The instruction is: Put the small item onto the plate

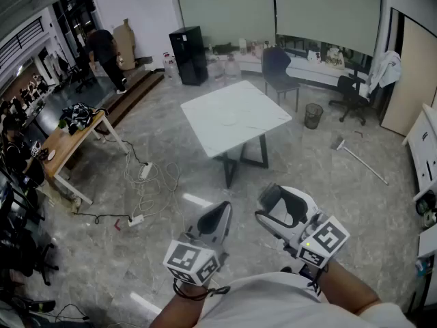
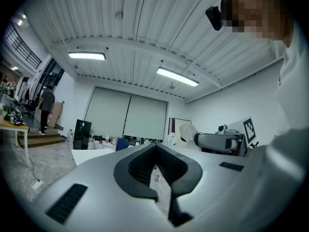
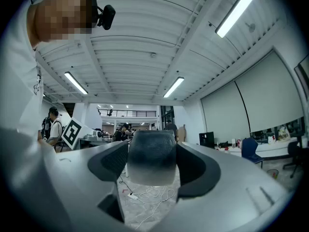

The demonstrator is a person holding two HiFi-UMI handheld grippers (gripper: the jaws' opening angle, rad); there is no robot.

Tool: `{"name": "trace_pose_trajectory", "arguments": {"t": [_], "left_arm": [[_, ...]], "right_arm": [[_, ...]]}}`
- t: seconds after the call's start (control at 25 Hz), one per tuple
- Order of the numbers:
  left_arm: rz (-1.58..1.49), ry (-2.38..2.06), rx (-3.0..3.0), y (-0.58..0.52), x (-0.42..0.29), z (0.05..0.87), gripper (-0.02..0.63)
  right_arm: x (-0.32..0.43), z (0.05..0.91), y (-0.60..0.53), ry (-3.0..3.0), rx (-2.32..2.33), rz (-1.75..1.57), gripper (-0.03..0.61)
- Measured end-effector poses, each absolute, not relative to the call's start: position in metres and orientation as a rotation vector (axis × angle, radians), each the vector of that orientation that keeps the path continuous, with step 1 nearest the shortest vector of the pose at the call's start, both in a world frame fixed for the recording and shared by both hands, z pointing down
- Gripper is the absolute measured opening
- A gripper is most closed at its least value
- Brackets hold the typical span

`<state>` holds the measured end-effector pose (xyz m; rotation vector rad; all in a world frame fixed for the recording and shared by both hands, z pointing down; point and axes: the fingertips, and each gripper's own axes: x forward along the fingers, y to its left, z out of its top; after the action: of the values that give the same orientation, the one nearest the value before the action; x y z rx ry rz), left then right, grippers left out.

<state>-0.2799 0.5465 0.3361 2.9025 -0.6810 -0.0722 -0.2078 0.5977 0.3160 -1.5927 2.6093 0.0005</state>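
Both grippers are held up near my chest, well short of the white table [image 1: 252, 125]. A faint round outline on the tabletop, possibly the plate [image 1: 229, 119], is too small to tell for certain. My right gripper [image 1: 273, 207] is shut on a small dark grey, block-like item [image 3: 152, 158], which fills the wide gap between its jaws and shows as a dark patch [image 1: 285, 214] in the head view. My left gripper [image 1: 222, 214] is shut with nothing in it; in the left gripper view [image 2: 155, 166] its pads meet at the tip.
Cables and power strips [image 1: 143, 183] trail over the marble floor left of the table. A wooden desk [image 1: 65, 142] stands at the left. Beyond the table are a chair [image 1: 280, 74], a bin [image 1: 313, 115] and a broom [image 1: 358, 159]. A person [image 1: 106, 50] stands far back.
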Motion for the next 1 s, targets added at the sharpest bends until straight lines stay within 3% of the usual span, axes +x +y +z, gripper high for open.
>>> {"name": "trace_pose_trajectory", "arguments": {"t": [1.0], "left_arm": [[-0.065,-0.697,2.859,0.508,-0.271,0.354,0.005]], "right_arm": [[-0.193,0.333,0.558,2.612,-1.622,-0.029,0.304]]}}
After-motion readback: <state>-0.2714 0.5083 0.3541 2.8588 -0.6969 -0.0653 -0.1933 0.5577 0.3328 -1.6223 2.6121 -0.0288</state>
